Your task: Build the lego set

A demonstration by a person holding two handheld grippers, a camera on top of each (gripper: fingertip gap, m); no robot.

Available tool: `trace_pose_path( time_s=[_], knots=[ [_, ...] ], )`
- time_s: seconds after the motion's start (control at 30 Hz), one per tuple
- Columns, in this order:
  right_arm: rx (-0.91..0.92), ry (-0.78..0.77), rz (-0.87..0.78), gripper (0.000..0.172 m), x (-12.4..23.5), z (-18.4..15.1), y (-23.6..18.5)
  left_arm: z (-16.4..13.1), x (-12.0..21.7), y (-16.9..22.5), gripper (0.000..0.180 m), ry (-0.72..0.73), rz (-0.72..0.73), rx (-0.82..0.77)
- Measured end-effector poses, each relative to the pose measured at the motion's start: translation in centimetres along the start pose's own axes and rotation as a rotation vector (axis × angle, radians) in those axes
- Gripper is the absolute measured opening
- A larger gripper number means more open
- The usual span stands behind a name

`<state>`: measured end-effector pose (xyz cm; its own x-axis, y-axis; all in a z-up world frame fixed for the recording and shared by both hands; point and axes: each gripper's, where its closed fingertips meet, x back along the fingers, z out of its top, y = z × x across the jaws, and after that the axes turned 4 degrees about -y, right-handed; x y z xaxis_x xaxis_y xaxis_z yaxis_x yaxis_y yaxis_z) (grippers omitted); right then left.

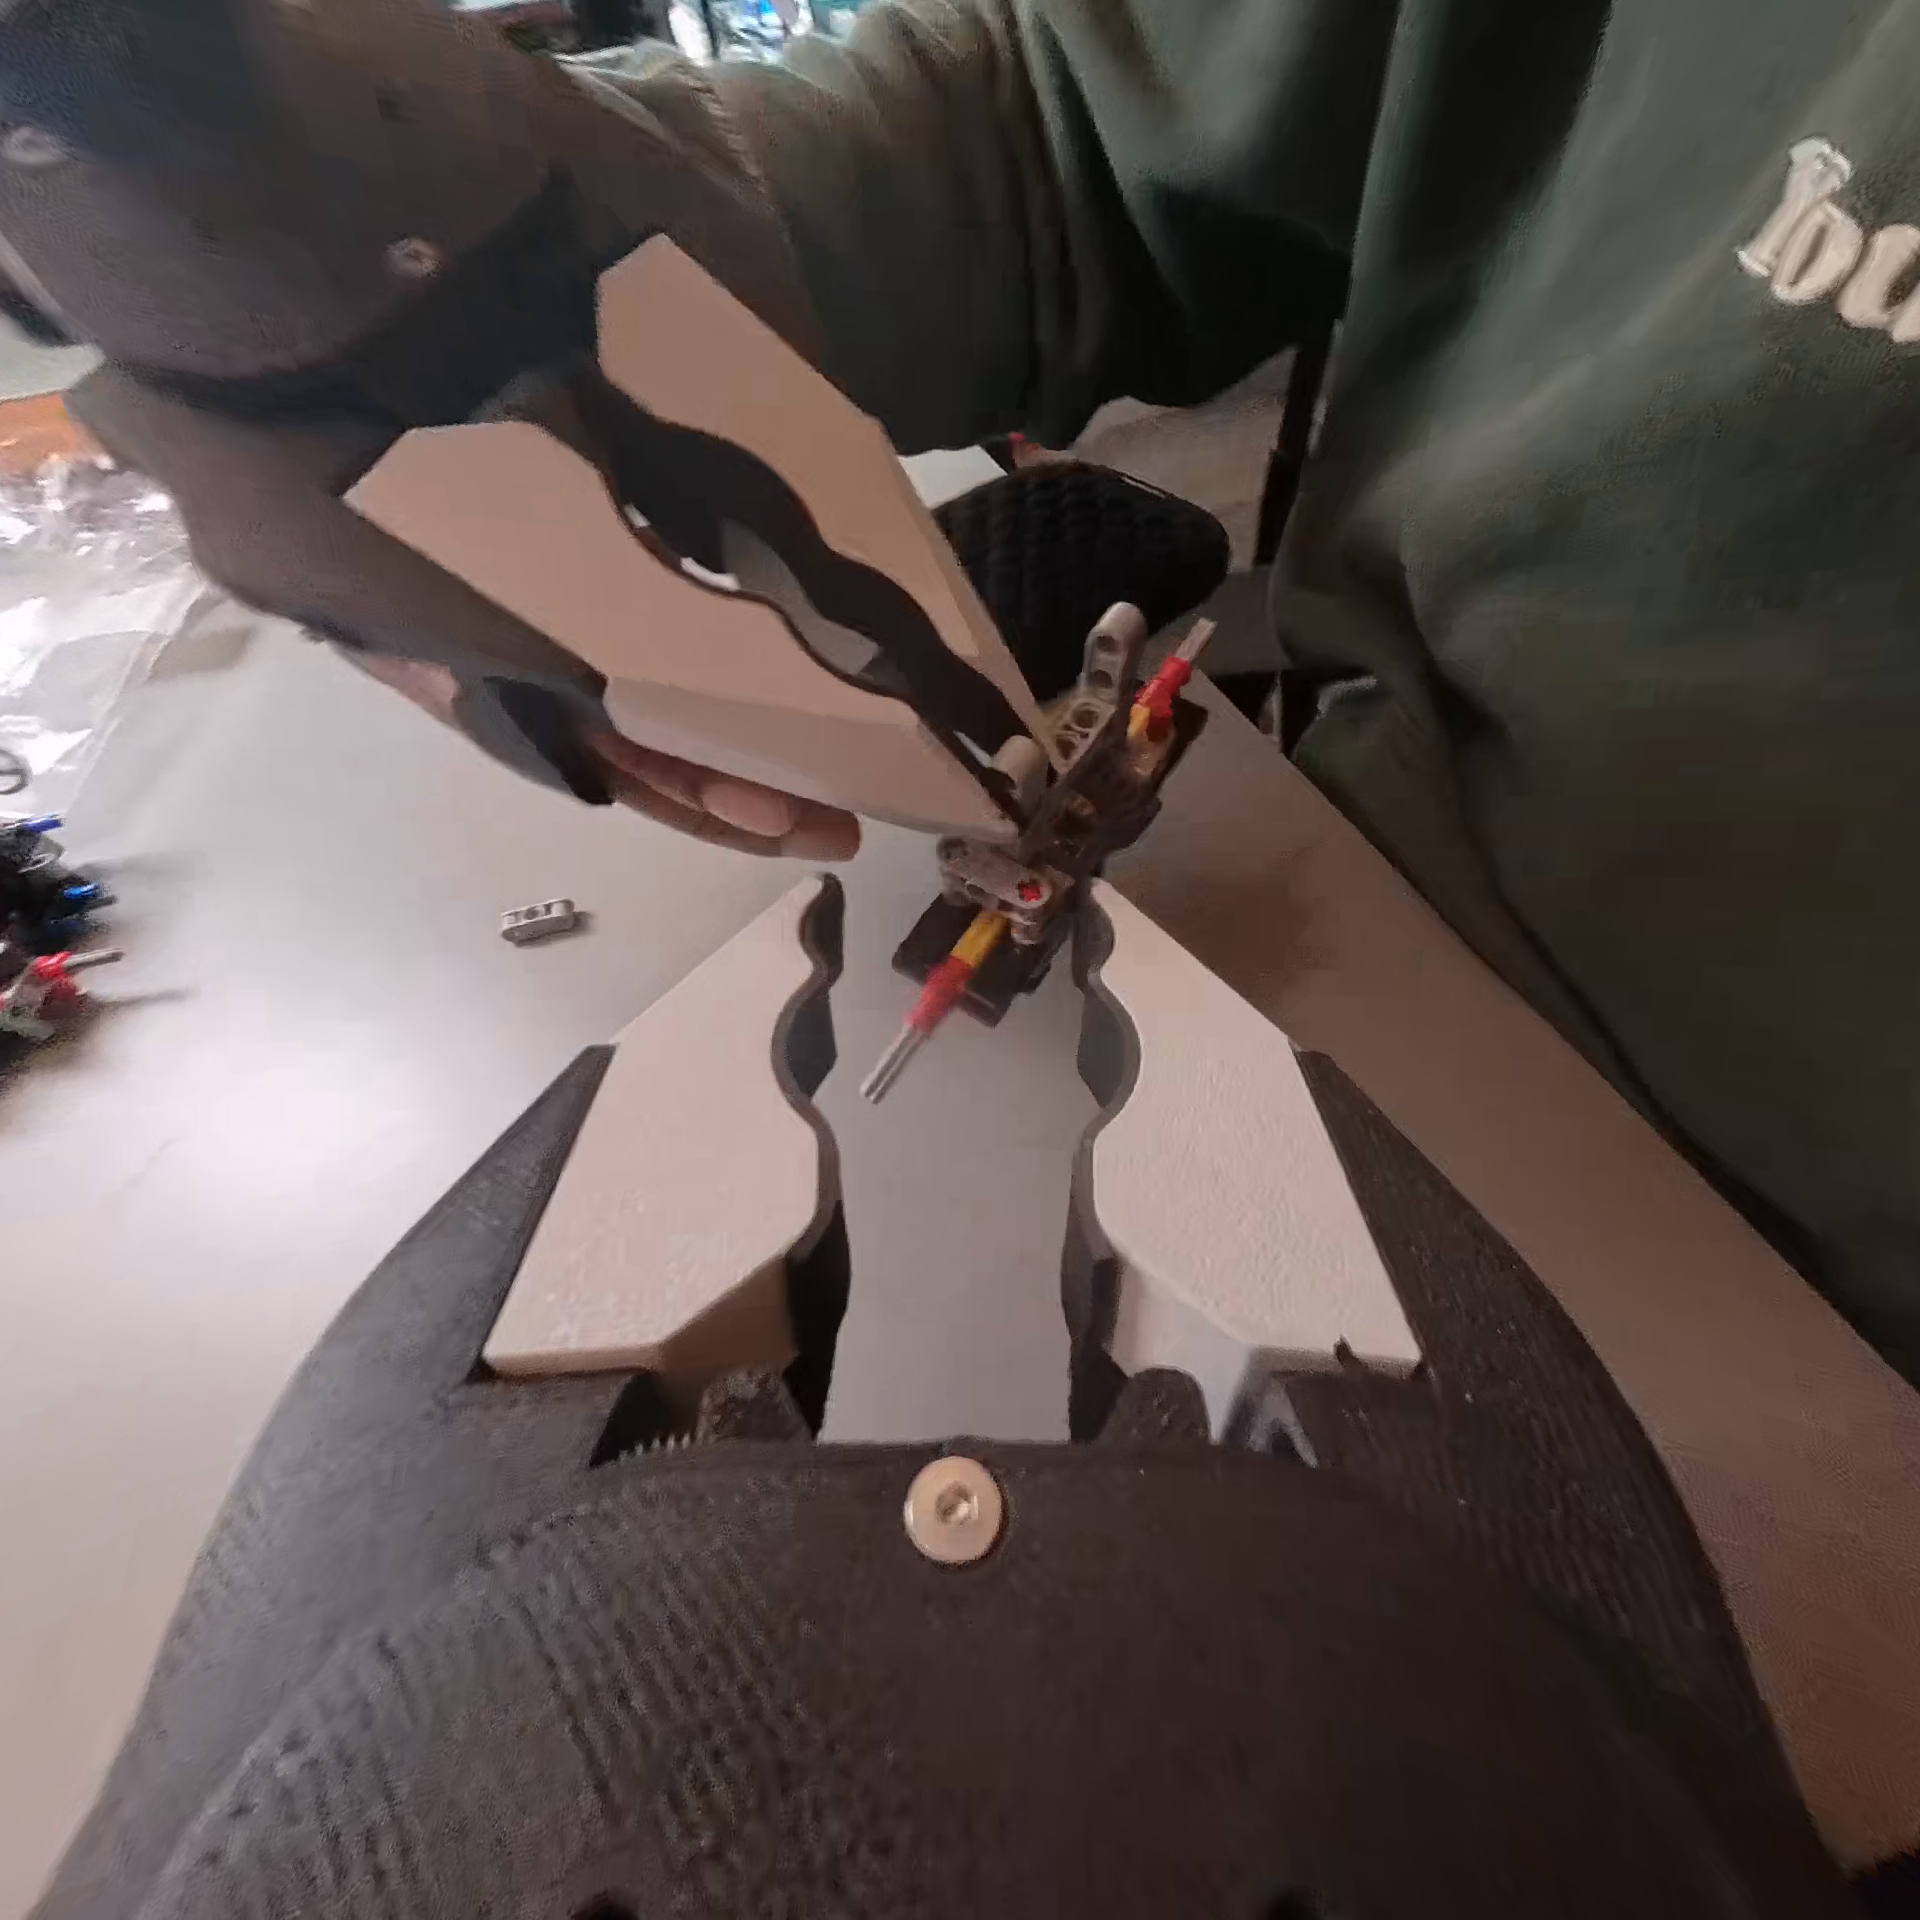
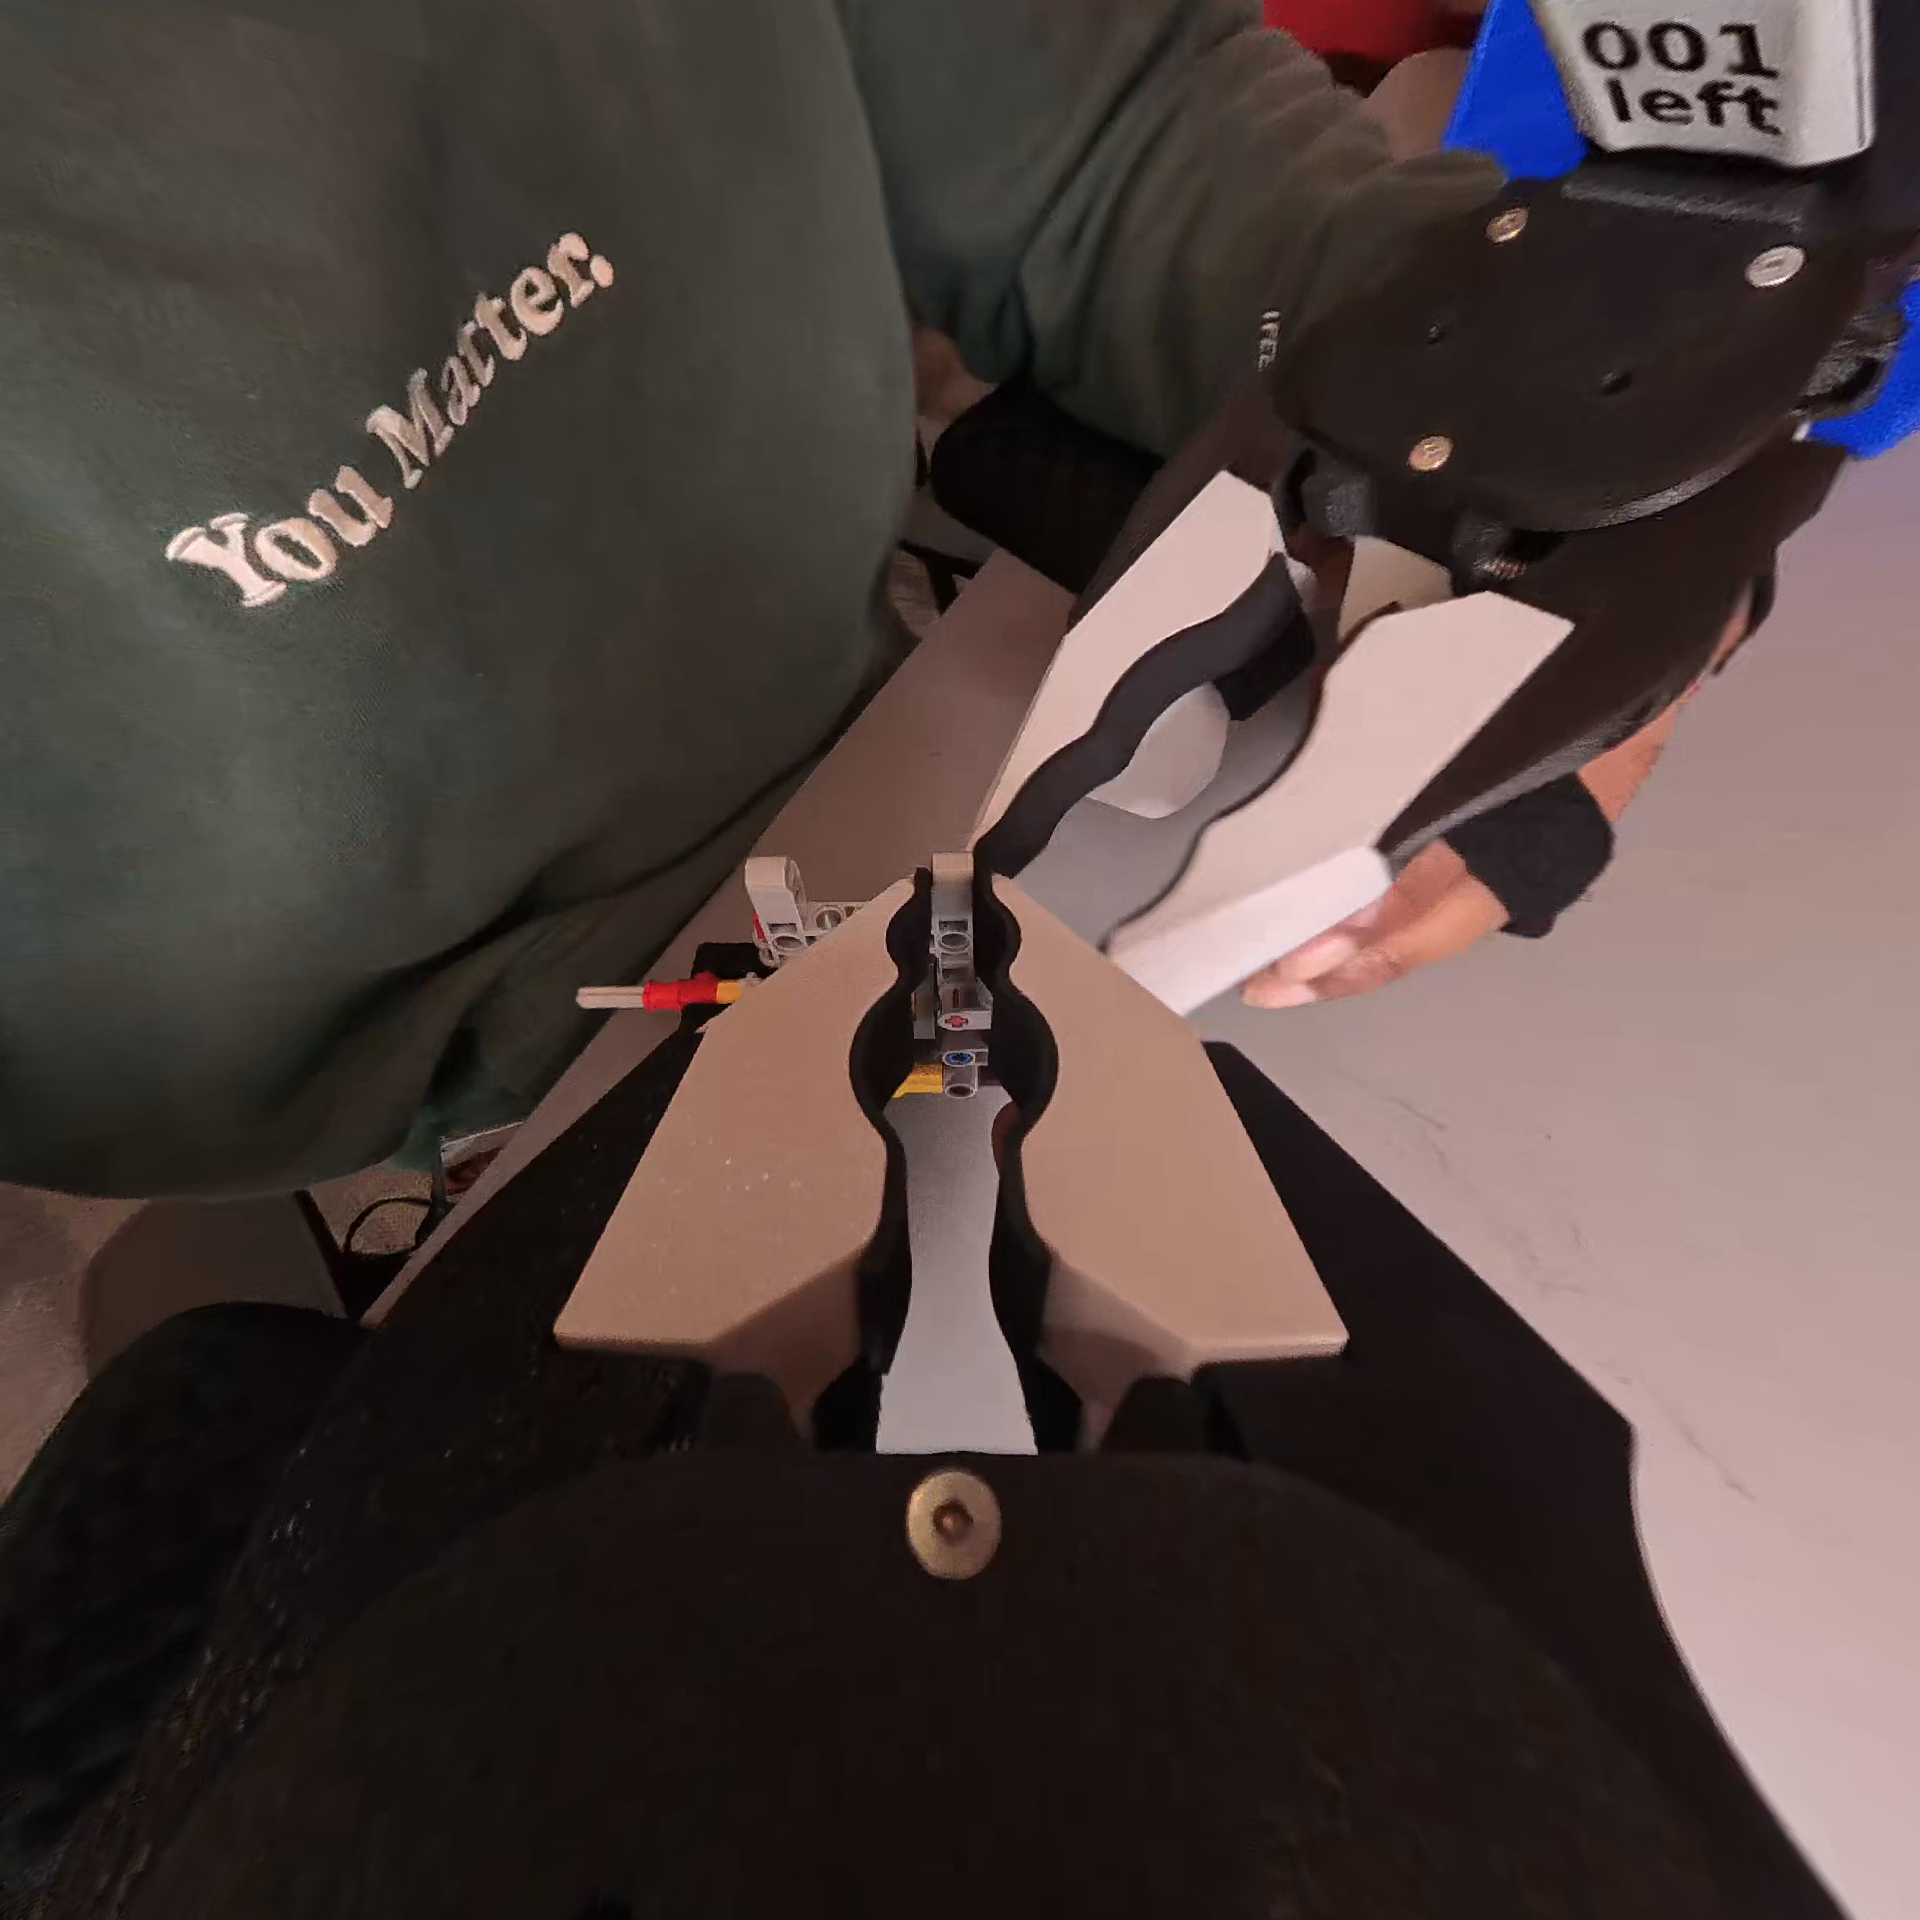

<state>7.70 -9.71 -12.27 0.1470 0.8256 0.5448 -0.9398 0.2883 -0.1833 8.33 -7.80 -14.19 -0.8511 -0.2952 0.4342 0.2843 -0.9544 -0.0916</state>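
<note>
A small toy model (image 1: pixel 1023 831) built from grey beams, black plates and red-and-yellow pins stands on the pale table (image 1: pixel 312 1091), near the table edge closest to the person.

The right gripper (image 2: pixel 951 883) is clamped on one upright grey beam (image 2: pixel 951 925) of this model. The beam sits between its two pale fingers (image 2: pixel 790 1091), with the dark pads closed against both sides. That grip appears to steady the model so it does not tip or slide.

The left gripper (image 1: pixel 956 904) has its fingers apart and holds nothing. The model sits just ahead of its fingertips, with a red-and-yellow pin (image 1: pixel 951 982) pointing back into the gap between them. From the right wrist view, the left gripper (image 2: pixel 1070 894) comes in from the upper right, and its nearer fingertip sits right beside the top of the clamped beam. I cannot tell whether they touch.

A bare hand (image 2: pixel 1382 935) supports the left gripper from underneath. Just beyond the model is the person's dark green sweatshirt (image 2: pixel 416 623).

Well off to the left of the left gripper, a loose grey piece (image 1: pixel 540 920) lies alone on the table. Farther left, at the frame edge, is a blurred heap of dark, blue and red parts (image 1: pixel 47 935).
</note>
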Motion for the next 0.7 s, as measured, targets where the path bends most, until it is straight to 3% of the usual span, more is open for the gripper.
trace_pose_path(
  time_s=[0.07, 0.23, 0.3, 0.37, 0.43, 0.57, 0.7],
  knots=[
    [-0.003, -0.016, 0.003, 0.006, -0.3, -0.5, 0.0, -0.5, -0.6, 0.9, 0.024, -0.046, -0.031, -0.035],
    [-0.044, 0.003, -0.076, 0.006, 0.6, -1.8, 0.6, -1.4, -0.8, 0.0, 0.021, -0.104, 0.029, -0.049],
    [-0.099, -0.012, -0.109, 0.006, 1.2, -2.7, 0.7, -2.0, -0.9, -0.6, 0.0, -0.138, 0.072, -0.067],
    [-0.108, -0.038, -0.178, 0.006, 1.9, -3.6, 0.8, -2.7, -1.3, -0.9, 0.0, -0.188, 0.096, -0.057],
    [-0.091, -0.019, -0.205, 0.006, 2.3, -3.6, 0.1, -2.7, -1.6, -0.7, 0.003, -0.195, 0.091, -0.067],
    [-0.058, 0.007, -0.195, 0.006, 1.9, -3.1, -1.2, -0.6, -1.1, -1.0, 0.014, -0.066, 0.101, -0.066],
    [-0.015, -0.018, -0.121, 0.006, 0.0, -2.5, -1.8, -0.4, -2.0, 0.9, 0.052, -0.078, 0.002, -0.07]
  ],
)
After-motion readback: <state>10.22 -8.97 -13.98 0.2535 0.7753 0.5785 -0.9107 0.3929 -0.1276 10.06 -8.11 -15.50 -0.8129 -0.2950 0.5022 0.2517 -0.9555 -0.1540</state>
